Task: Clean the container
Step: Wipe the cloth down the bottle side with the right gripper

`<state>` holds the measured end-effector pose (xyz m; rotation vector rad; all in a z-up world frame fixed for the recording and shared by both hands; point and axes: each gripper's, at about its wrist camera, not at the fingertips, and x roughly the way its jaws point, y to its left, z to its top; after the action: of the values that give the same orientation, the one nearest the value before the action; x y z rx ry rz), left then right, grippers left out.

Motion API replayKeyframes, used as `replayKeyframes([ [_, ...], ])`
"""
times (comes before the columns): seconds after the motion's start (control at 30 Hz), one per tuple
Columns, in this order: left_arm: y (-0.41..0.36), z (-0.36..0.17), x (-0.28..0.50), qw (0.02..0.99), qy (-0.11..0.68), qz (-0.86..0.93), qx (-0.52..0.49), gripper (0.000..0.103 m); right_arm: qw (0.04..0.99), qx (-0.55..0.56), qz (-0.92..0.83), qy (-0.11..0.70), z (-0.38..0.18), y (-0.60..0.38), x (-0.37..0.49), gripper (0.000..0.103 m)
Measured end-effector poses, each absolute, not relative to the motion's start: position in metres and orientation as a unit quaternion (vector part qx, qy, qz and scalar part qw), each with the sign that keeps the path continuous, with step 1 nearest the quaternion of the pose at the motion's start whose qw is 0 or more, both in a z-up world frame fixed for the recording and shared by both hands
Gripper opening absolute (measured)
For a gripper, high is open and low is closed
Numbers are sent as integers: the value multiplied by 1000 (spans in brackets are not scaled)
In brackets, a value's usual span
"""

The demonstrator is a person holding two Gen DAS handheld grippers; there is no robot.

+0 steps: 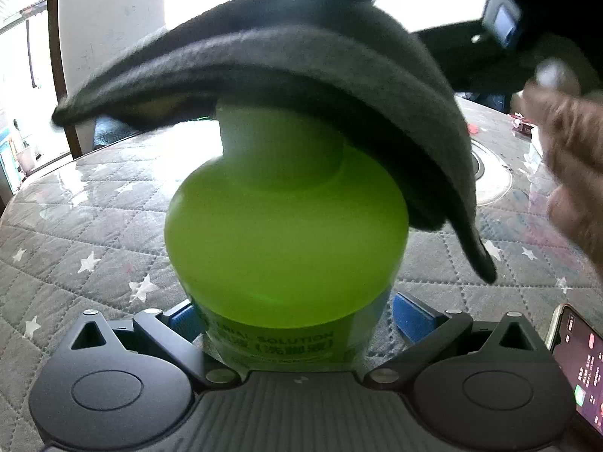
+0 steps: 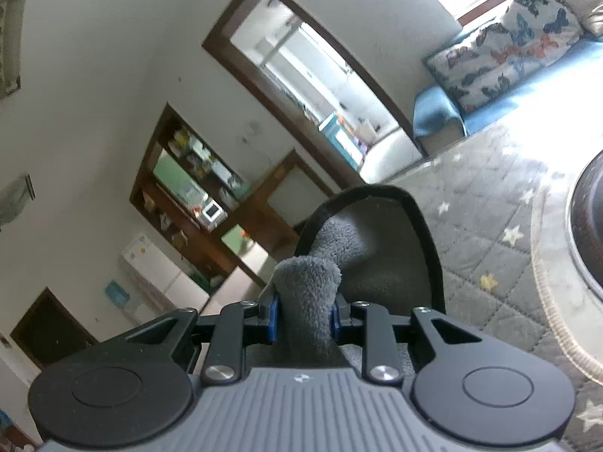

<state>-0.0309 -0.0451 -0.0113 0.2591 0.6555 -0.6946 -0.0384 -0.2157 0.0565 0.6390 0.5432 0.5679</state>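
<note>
Left tool [image 1: 292, 316] pinches one green bottle [image 1: 286, 233] at its labelled lower body, its blue pads on either side, holding it steady above the quilted worktop [image 1: 94, 226], probably so that it cannot turn under rubbing. One grey cloth [image 1: 301, 67] drapes over the bottle's pale cap and down its right shoulder, touching it. A blurred hand [image 1: 565, 173] sits at the right, and one phone [image 1: 576, 361] lies at the lower right edge. From the right wrist, the right tool [image 2: 304, 314] is pressed together on a bunched fold of that cloth [image 2: 309, 290], tilted steeply, likely to press the cloth onto the bottle, which is not seen here.
</note>
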Motion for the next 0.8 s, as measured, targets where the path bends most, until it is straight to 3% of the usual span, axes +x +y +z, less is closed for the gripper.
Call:
replayKeyframes([
  [0.37, -45, -11, -30, 880, 315, -333, 124, 103, 861, 317, 236, 319, 28, -235, -43, 25],
  [0.8, -45, -11, -30, 880, 315, -333, 124, 103, 871, 295, 221, 324, 29, -235, -55, 25],
])
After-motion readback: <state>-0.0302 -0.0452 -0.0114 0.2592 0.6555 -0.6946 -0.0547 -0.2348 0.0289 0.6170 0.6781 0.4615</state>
